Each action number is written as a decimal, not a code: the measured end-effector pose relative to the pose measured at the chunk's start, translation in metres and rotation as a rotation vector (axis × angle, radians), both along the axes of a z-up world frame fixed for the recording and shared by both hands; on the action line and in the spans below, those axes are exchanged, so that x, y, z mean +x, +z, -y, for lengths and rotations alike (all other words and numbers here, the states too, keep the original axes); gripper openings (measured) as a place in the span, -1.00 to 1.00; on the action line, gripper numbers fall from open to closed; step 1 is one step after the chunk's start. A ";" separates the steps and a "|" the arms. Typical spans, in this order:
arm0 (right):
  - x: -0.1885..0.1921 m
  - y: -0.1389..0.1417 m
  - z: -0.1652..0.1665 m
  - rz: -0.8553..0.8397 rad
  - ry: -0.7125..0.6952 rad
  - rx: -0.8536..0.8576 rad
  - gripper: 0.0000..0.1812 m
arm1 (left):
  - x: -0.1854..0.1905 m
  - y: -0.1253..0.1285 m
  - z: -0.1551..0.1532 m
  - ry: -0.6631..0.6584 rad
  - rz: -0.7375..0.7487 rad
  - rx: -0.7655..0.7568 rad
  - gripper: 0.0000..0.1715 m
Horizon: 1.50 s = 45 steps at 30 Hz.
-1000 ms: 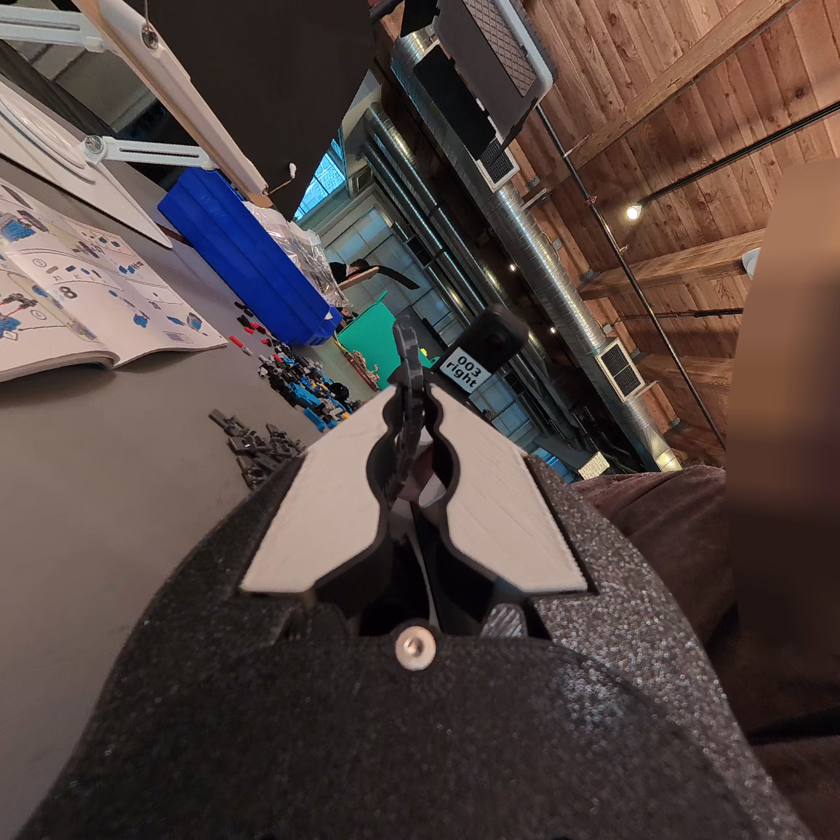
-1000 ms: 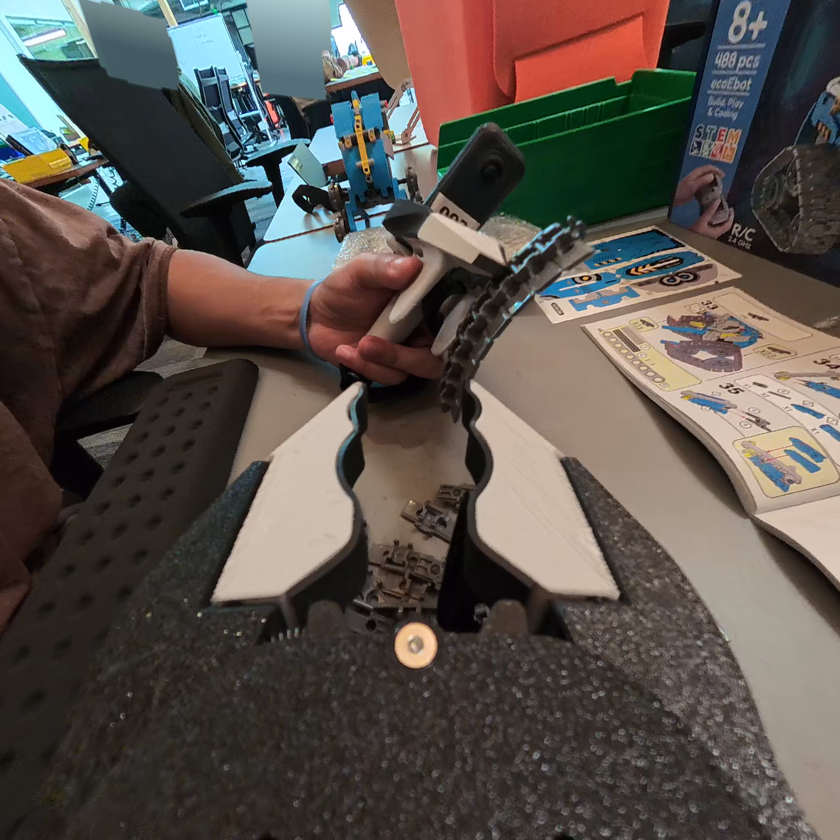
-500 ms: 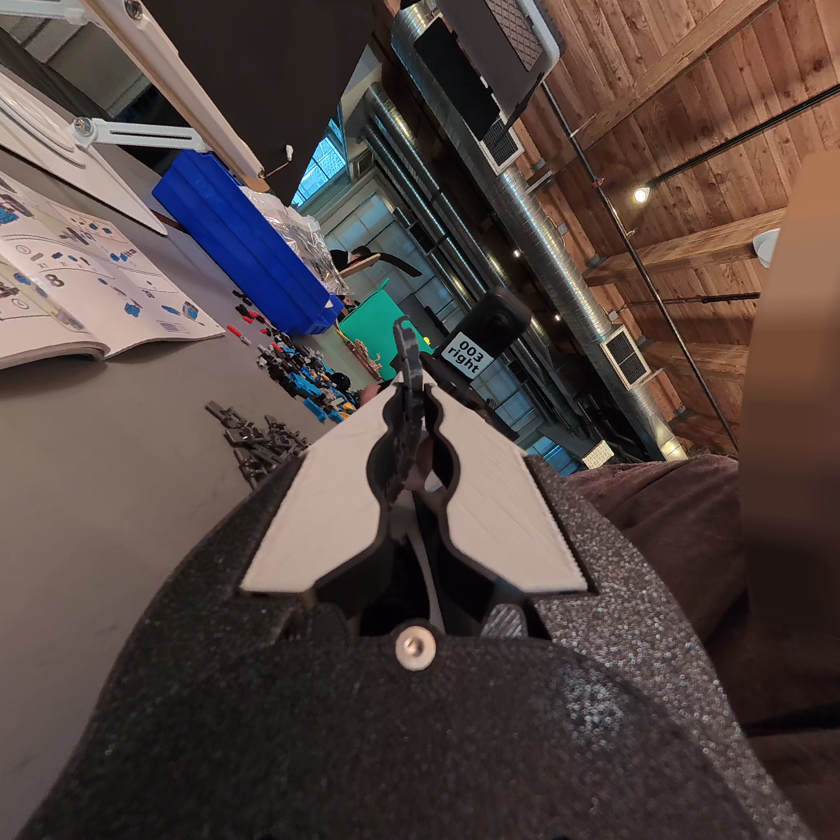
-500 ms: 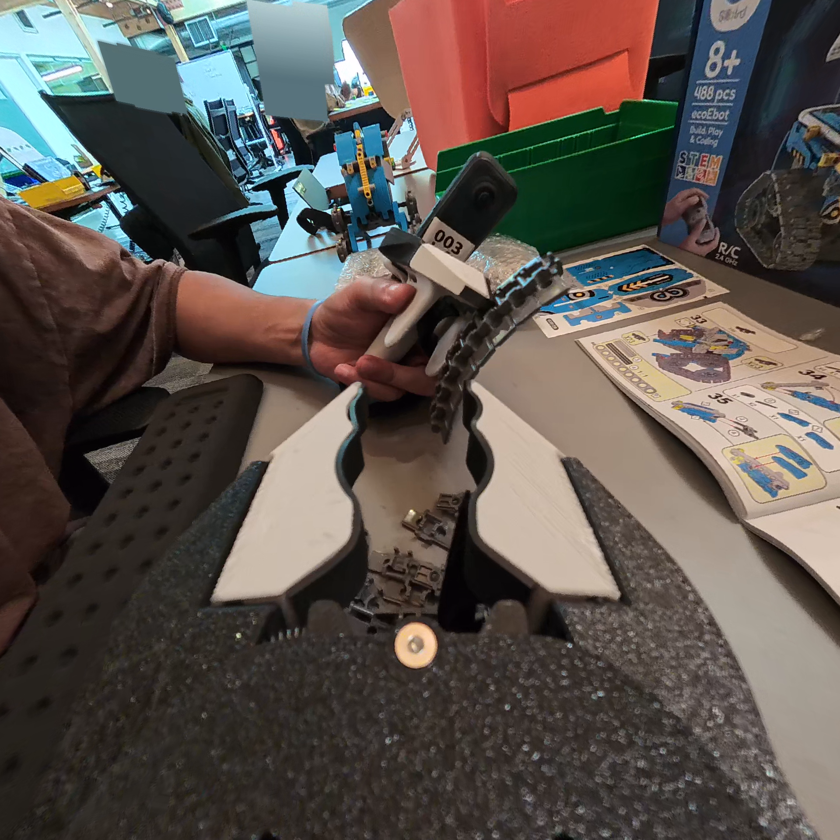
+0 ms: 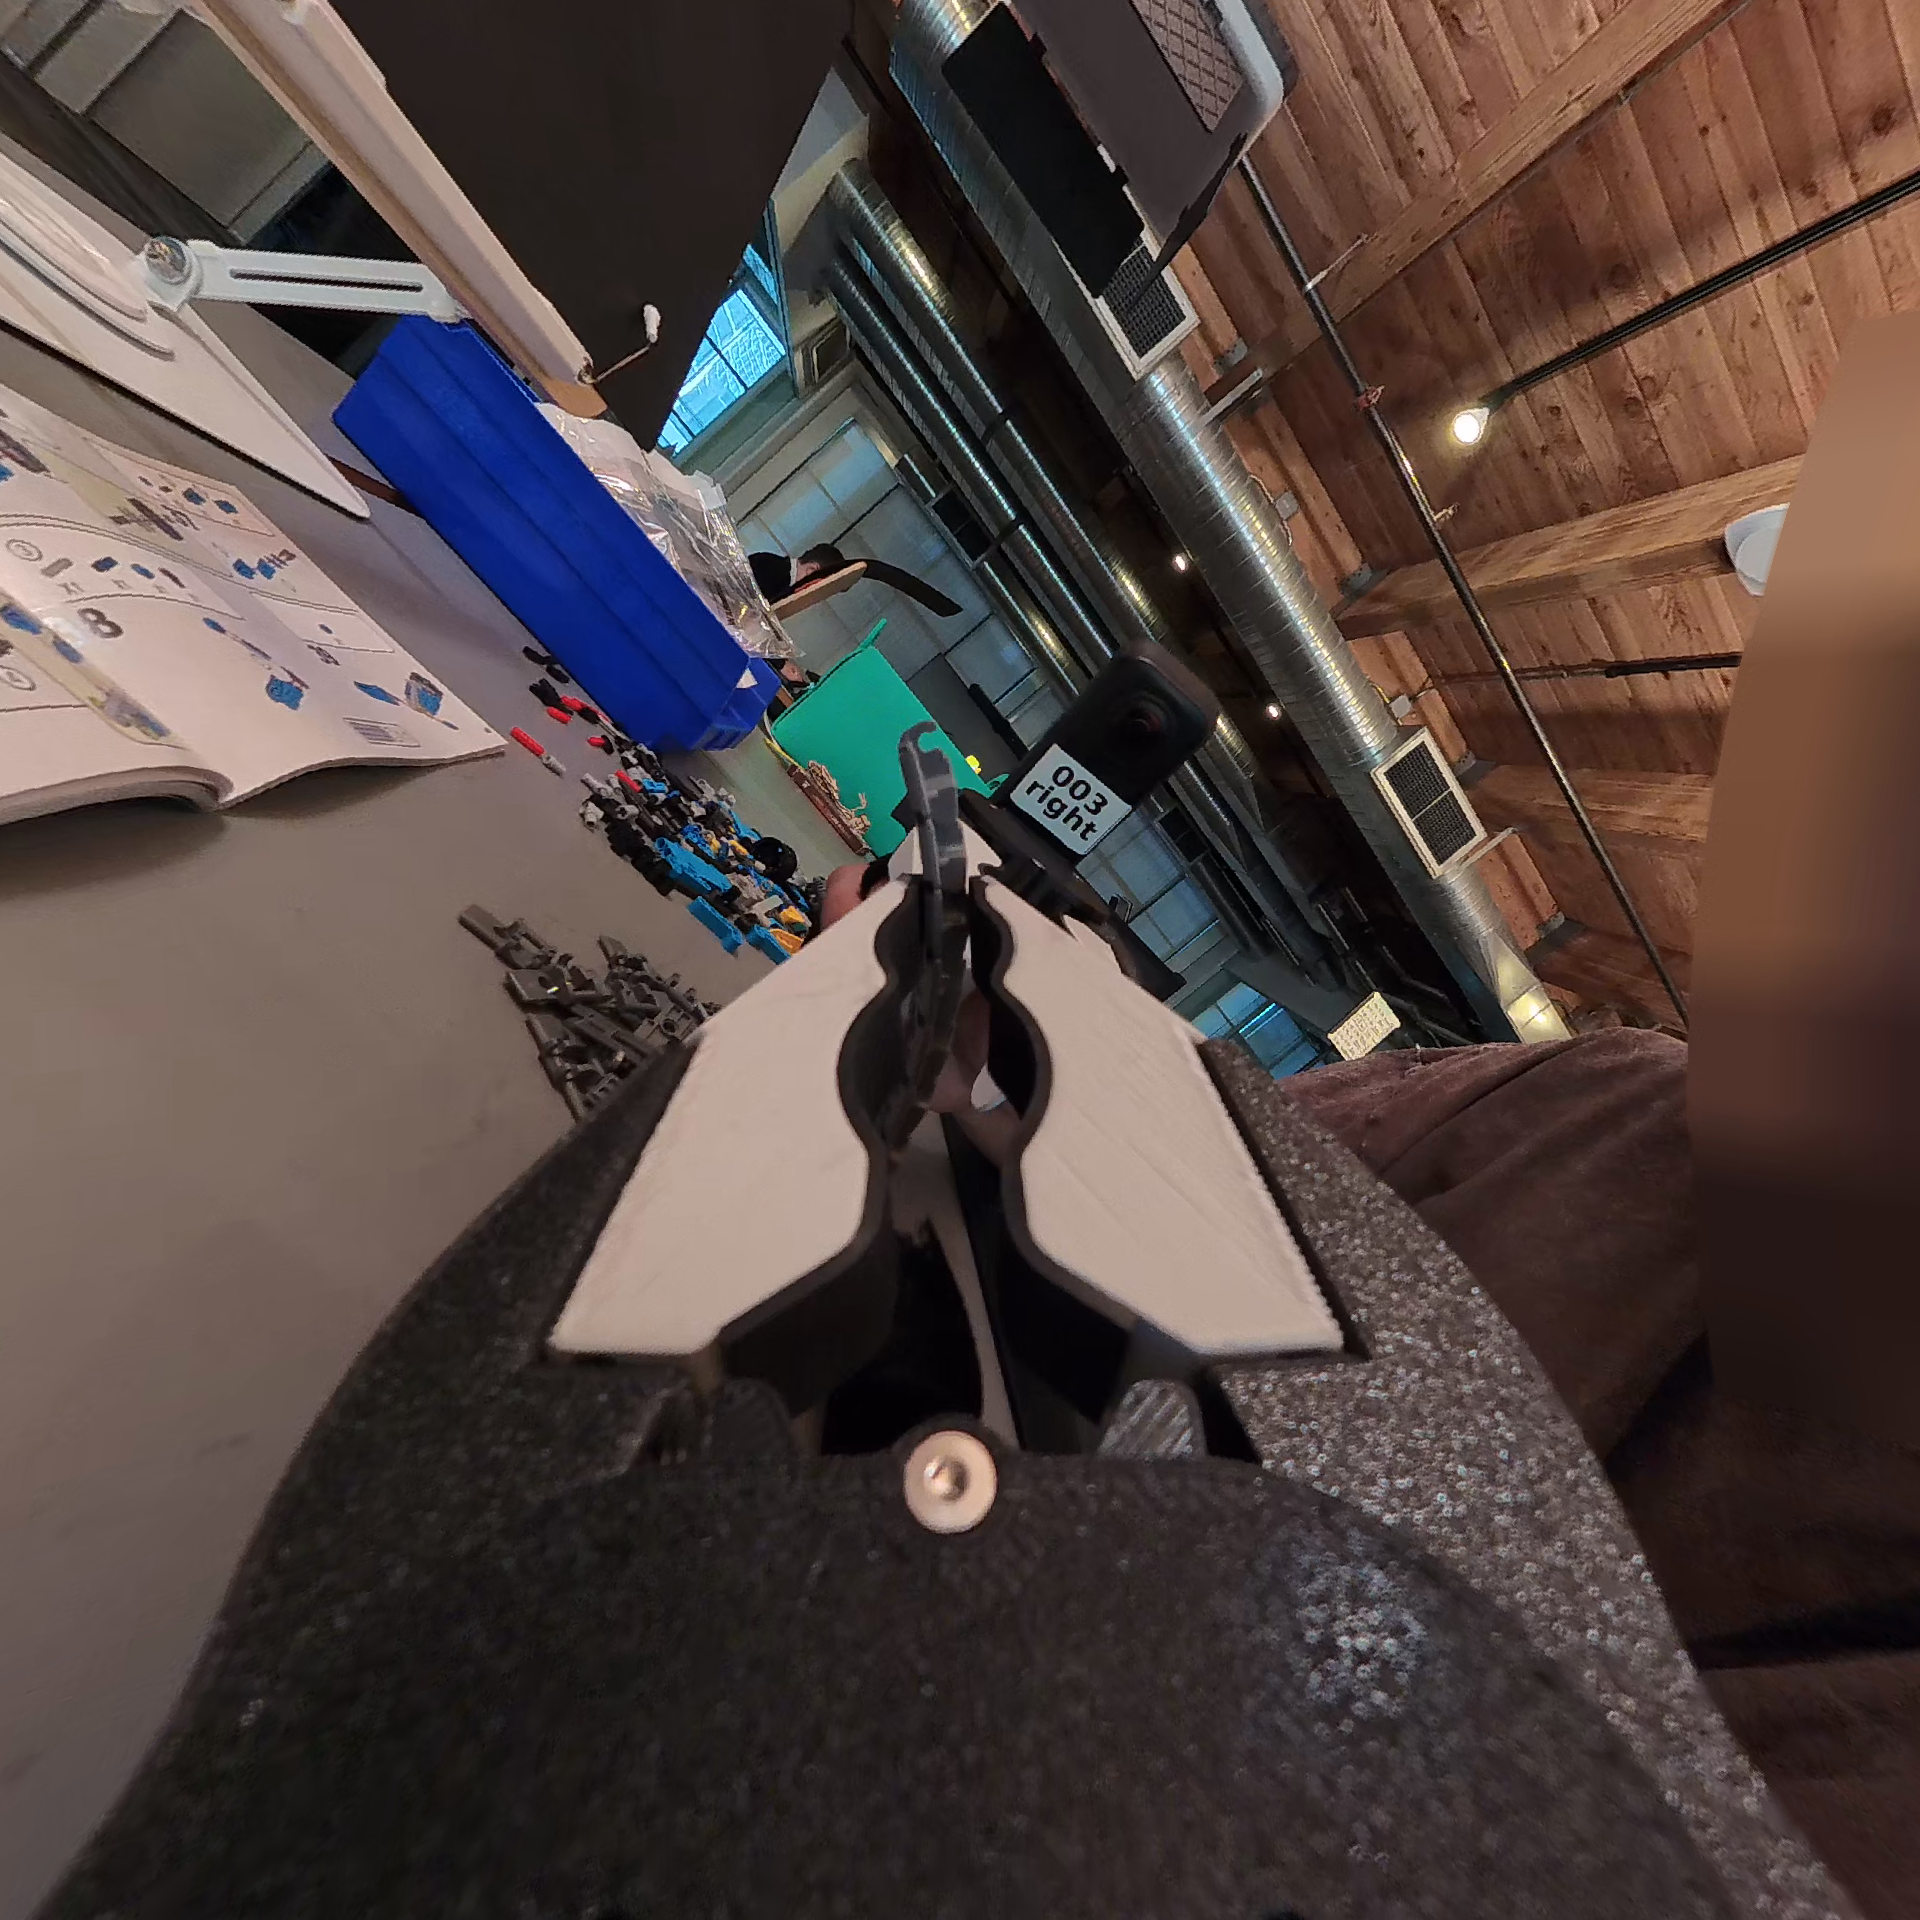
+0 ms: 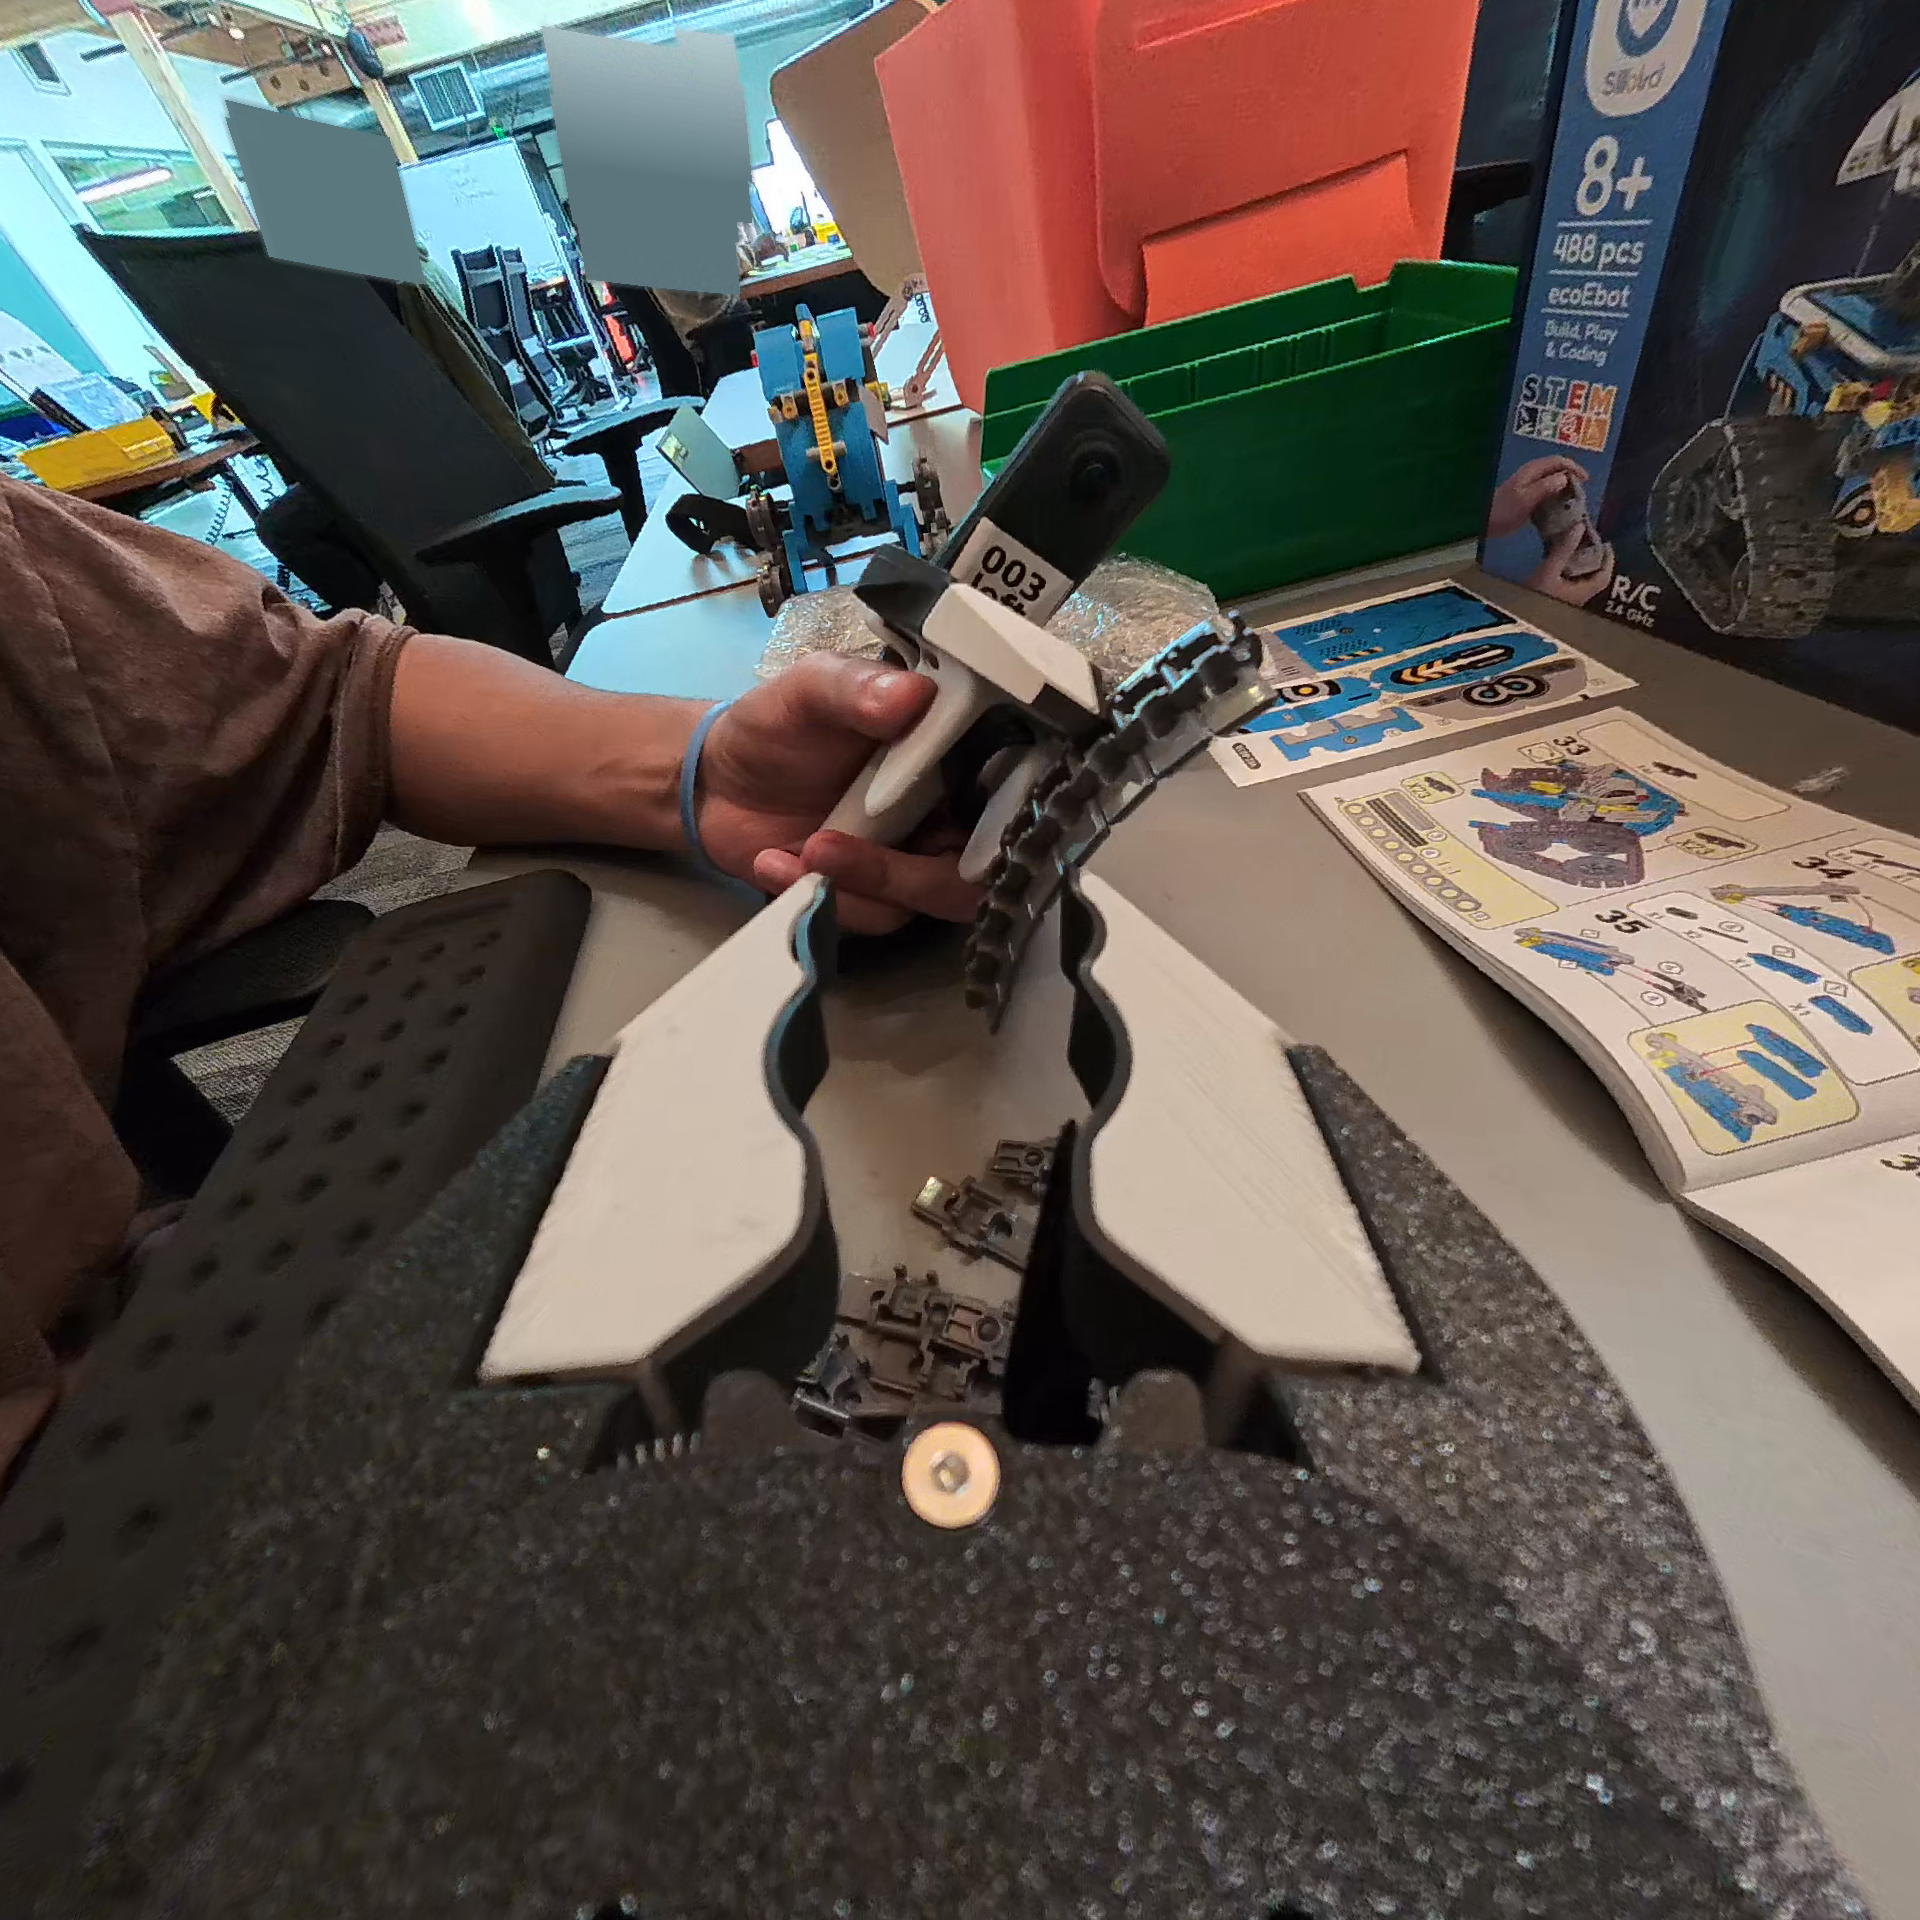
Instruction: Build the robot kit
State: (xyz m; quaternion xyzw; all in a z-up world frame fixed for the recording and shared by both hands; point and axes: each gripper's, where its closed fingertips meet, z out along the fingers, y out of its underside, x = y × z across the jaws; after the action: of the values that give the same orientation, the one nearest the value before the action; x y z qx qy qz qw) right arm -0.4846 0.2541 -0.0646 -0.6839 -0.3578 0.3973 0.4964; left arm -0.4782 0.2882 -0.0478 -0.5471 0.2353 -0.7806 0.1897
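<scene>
Meanwhile, the left gripper pinched a dark track chain at frame centre, lifting it off the grey table for access; the right gripper hung wide and empty above loose links at lower centre.

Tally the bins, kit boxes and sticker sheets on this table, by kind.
Bins: 2, the blue bin and the green bin
Kit box: 1
Sticker sheet: 1
Total: 4
</scene>
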 end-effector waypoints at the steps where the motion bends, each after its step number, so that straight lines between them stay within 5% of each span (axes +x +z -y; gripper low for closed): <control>1: 0.001 0.000 0.000 0.004 -0.001 -0.001 -0.52 | 0.000 0.000 0.000 0.000 0.000 0.002 -0.92; 32: 0.018 0.022 -0.009 -0.100 -0.063 0.035 -0.55 | 0.007 -0.005 0.018 -0.059 -0.049 0.095 -0.92; 41: 0.021 0.014 0.000 -0.308 0.101 -0.348 -0.96 | 0.012 -0.009 0.045 -0.146 -0.084 0.225 -0.92; 45: 0.021 0.016 0.003 -0.315 0.120 -0.368 -0.97 | 0.011 -0.003 0.045 -0.130 -0.050 0.241 -0.82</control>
State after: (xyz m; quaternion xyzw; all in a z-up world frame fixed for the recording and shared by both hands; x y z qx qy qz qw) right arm -0.4631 0.2515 -0.0482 -0.6700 -0.2375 0.5862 0.3887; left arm -0.4667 0.2427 -0.0509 -0.5231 0.3667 -0.7437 0.1971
